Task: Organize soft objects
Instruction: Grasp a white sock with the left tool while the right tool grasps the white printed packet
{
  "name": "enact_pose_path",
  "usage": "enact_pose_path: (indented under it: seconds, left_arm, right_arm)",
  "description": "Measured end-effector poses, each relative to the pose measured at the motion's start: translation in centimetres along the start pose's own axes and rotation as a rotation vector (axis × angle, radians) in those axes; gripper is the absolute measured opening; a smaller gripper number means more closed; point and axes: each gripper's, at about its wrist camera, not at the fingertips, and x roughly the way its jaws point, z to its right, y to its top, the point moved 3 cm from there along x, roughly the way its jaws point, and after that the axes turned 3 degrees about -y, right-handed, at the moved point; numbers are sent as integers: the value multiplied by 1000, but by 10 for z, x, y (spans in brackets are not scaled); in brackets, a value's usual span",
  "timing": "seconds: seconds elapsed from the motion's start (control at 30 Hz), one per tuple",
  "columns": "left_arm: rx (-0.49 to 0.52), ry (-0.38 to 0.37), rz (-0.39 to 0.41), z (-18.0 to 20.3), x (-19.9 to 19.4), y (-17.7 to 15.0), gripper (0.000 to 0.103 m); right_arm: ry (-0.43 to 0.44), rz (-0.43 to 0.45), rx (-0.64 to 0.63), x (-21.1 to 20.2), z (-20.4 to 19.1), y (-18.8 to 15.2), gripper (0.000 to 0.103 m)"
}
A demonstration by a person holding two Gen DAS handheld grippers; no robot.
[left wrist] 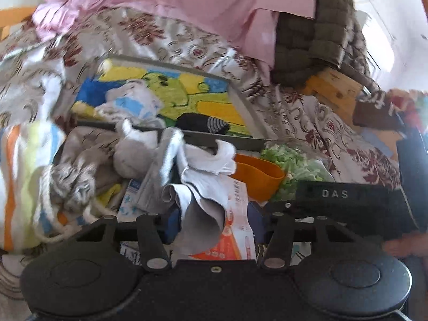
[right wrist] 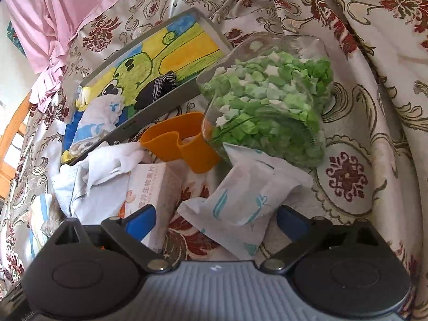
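My left gripper (left wrist: pixel 211 223) is partly closed around a grey-white cloth (left wrist: pixel 198 211) that drapes between its blue pads over an orange-and-white box (left wrist: pixel 235 230). A grey tray (left wrist: pixel 248 104) with a colourful cartoon picture holds a blue-white cloth (left wrist: pixel 133 101) and a dark striped sock (left wrist: pixel 206 125). My right gripper (right wrist: pixel 214 222) is open, with a white packet with teal print (right wrist: pixel 240 200) lying between its fingers. The tray (right wrist: pixel 139 117), the sock (right wrist: pixel 157 88) and the blue-white cloth (right wrist: pixel 96 117) also show in the right wrist view.
A clear jar of green paper stars (right wrist: pixel 270 101) lies on its side. An orange cup (right wrist: pixel 182 141) sits beside it. A white box with printed text (right wrist: pixel 155 187) and white cloths (right wrist: pixel 107 165) lie at left. Pink fabric (left wrist: pixel 214 2) and a striped bag (left wrist: pixel 24 176) lie on the floral bedspread (right wrist: pixel 374 133).
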Motion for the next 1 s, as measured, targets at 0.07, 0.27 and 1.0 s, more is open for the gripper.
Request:
enact_pose_path:
  seconds: [0.07, 0.27, 1.0]
  left_arm:
    - [42, 8, 8, 5, 1, -1, 54]
    - [145, -15, 3, 22, 4, -7, 54]
    - [-107, 57, 5, -17, 39, 13, 36]
  right_arm:
    - [-4, 3, 3, 0, 0, 0, 99]
    - [-6, 17, 28, -2, 5, 3, 99]
    - [-35, 34, 81, 8, 17, 5, 79]
